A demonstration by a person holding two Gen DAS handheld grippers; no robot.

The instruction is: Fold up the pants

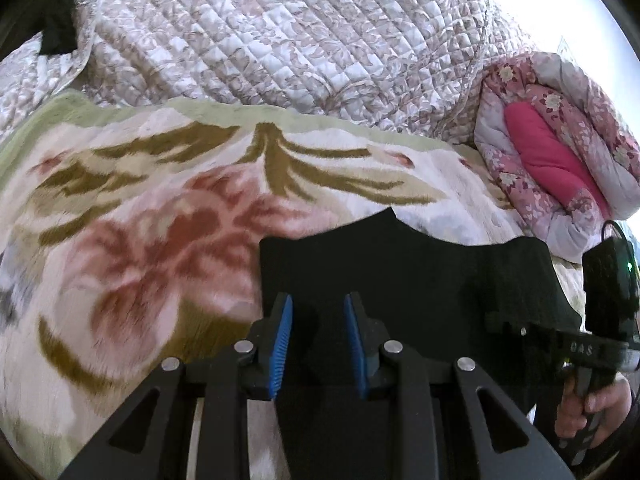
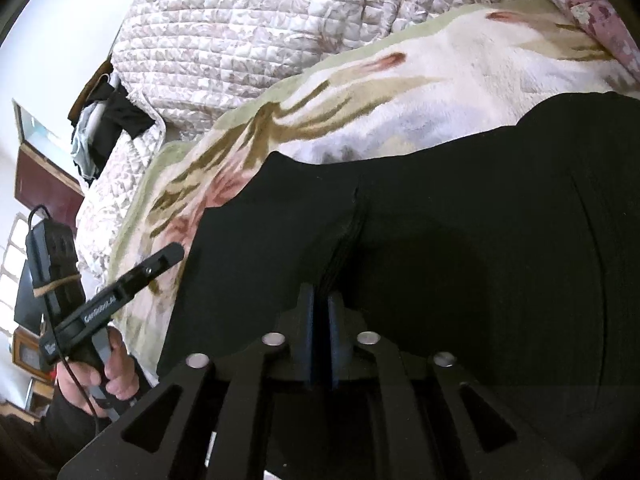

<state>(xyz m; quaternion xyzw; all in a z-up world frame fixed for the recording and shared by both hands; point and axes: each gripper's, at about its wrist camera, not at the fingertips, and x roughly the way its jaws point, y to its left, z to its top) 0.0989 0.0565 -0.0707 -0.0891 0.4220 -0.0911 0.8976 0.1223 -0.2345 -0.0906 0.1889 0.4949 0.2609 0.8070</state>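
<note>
One pair of black pants (image 2: pixel 440 248) on the floral blanket (image 1: pixel 160 208), right gripper pinching it, left gripper spread.
Pants lie on the near part of the blanket, upper edge wavy, a ridge of bunched fabric running up from the right gripper (image 2: pixel 319 344). Its jaws stand almost together with that fold of black cloth caught between the blue pads. Left gripper (image 1: pixel 318 344) sits over the pants' left portion, jaws apart, blue pads (image 1: pixel 283 344) with a clear gap, nothing between them. Each camera catches the other gripper at its frame edge with the hand on its handle. Beyond the blanket: quilted bedspread (image 1: pixel 280 32), rolled pink floral quilt (image 1: pixel 560 152) at right.
</note>
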